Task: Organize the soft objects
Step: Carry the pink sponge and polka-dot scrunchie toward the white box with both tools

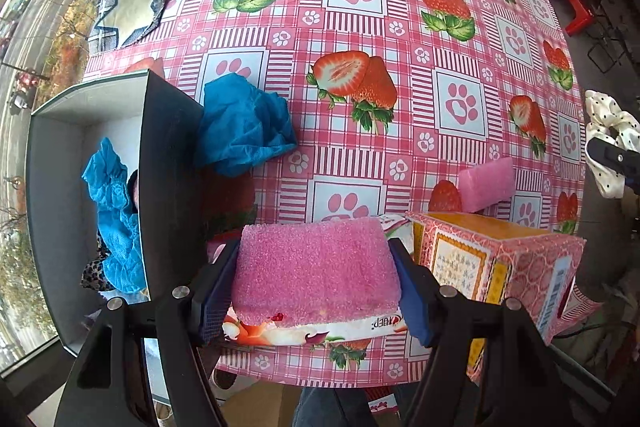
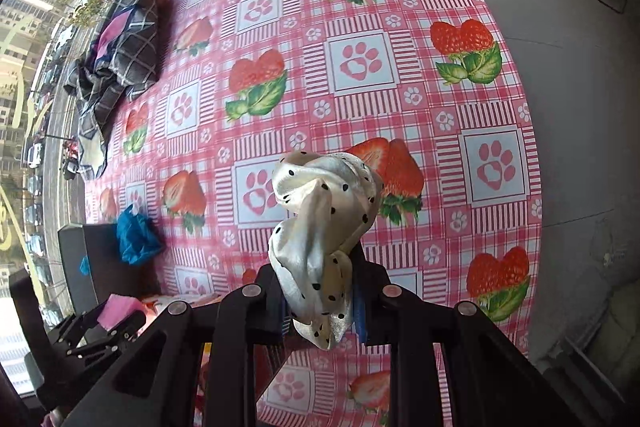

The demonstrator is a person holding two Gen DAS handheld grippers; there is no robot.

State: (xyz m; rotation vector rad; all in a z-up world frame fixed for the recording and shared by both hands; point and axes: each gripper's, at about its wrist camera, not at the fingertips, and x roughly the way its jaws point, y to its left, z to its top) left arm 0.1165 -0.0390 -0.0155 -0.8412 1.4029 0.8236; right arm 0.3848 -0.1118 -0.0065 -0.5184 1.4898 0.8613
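The left tool [image 1: 316,279] is clamped on a pink sponge [image 1: 316,263], its blue pads pressing both sides so the soft block stays level above the counter's [image 1: 400,19] near edge. The right tool [image 2: 320,303] is clamped on a white dotted scrunchie [image 2: 324,227], which bunches and stands up beyond the fingers — a thin pinch is all such loose fabric needs.

The likely purpose is sorting. A dark bin [image 1: 60,187] stands at the left edge of the counter and already holds blue cloth [image 1: 116,219] and a leopard-print piece [image 1: 94,277]. Another blue cloth [image 1: 244,131] lies on the counter just beside the bin's wall, not yet in. A second sponge [image 1: 486,183] sits behind a patterned box [image 1: 500,267] on the right.

The left view alone shows the bin's contents, the box and the second sponge; there the scrunchie appears only at the far right edge. The right view gives the scrunchie's grip plainly, and shows the left tool low at left with pink in it. Both views show a plaid cloth [image 2: 116,67] heaped at the counter's far corner — well apart from either tool.
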